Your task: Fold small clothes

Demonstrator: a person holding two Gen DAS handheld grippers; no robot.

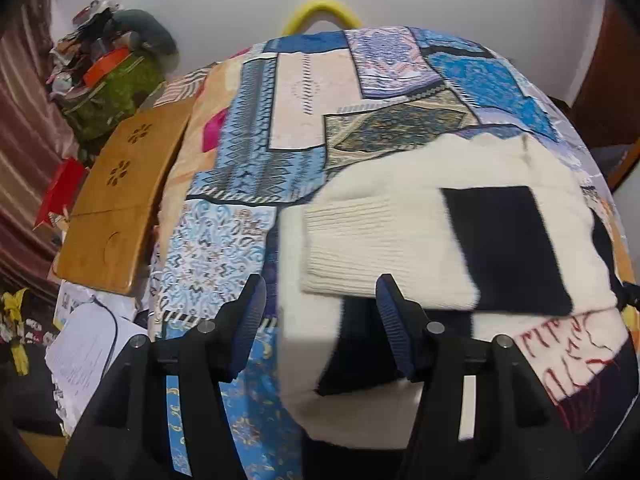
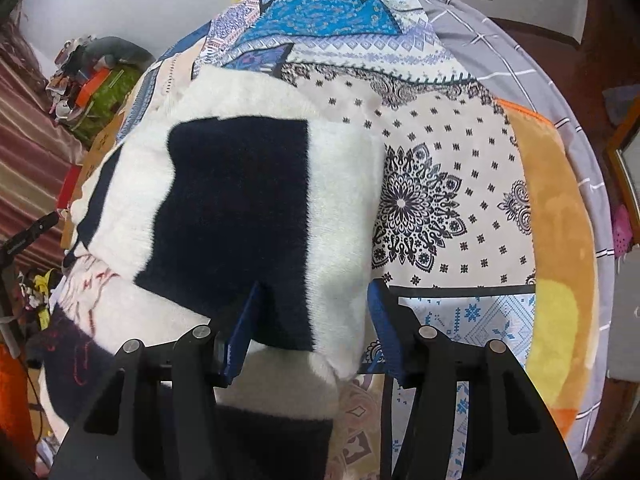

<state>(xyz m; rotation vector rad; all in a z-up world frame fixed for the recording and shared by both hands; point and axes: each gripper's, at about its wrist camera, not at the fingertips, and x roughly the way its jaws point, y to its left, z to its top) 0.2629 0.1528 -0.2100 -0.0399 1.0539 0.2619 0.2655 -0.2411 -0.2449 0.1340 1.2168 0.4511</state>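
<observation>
A small fluffy white sweater (image 1: 400,184) with navy blocks and red lettering lies on the patchwork bedspread (image 1: 248,152). Its ribbed cuff (image 1: 360,240) is folded across the body. My left gripper (image 1: 320,304) is open, its blue-padded fingers either side of the sweater's near left part, just below the cuff. In the right wrist view the same sweater (image 2: 344,184) fills the left and middle. My right gripper (image 2: 312,312) is open with its jaws around the sweater's near right edge, where a navy block (image 2: 232,208) meets white fleece.
A wooden lap tray (image 1: 116,196) lies at the bed's left edge, with papers (image 1: 84,352) below it. A green bag heaped with clutter (image 1: 108,80) stands at the back left. An orange blanket (image 2: 556,240) and grey checked sheet (image 2: 500,52) lie at the right.
</observation>
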